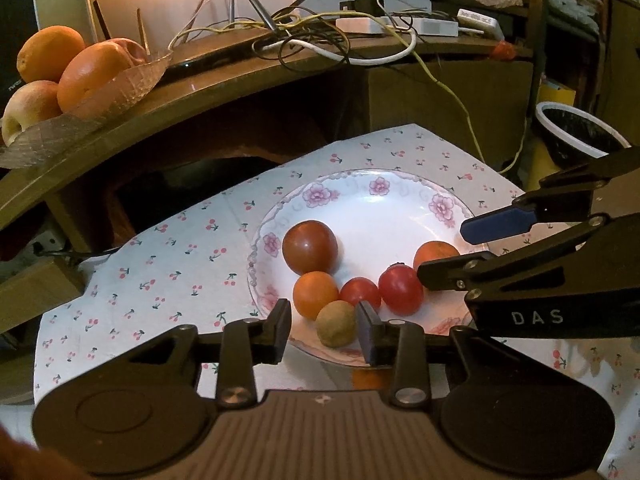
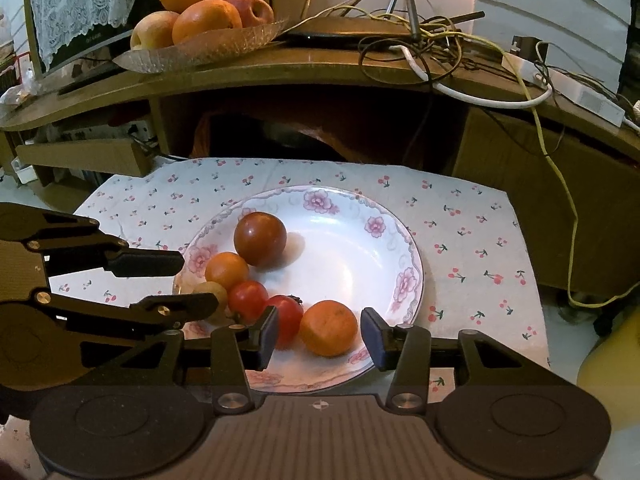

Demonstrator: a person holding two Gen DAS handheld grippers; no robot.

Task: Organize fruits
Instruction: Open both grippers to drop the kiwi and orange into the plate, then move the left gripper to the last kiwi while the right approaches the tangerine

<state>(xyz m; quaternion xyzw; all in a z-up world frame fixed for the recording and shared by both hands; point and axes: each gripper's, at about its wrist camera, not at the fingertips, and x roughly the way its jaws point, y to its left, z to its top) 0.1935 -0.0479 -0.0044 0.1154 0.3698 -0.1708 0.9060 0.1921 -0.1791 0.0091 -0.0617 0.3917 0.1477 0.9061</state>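
Note:
A flowered white plate (image 1: 400, 208) (image 2: 352, 248) on a cherry-print cloth holds several small fruits. There is a dark red tomato (image 1: 310, 247) (image 2: 260, 239), a small orange (image 1: 316, 294) (image 2: 226, 269) and two red tomatoes (image 1: 401, 290) (image 2: 248, 300). A tan round fruit (image 1: 336, 323) (image 2: 210, 289) lies between the fingers of my left gripper (image 1: 325, 332) (image 2: 199, 281), with a gap on its left side, so the gripper is open. A second orange (image 2: 329, 328) (image 1: 436, 254) rests on the plate between the blue pads of my right gripper (image 2: 320, 338) (image 1: 440, 251), which is open and not pressing it.
A glass bowl (image 2: 208, 46) (image 1: 120, 88) of oranges and apples stands on the wooden shelf behind, next to a tangle of cables (image 2: 432, 40) (image 1: 304, 36). A lined bin (image 1: 576, 132) stands at the right. The cloth (image 2: 472, 240) ends close to the plate.

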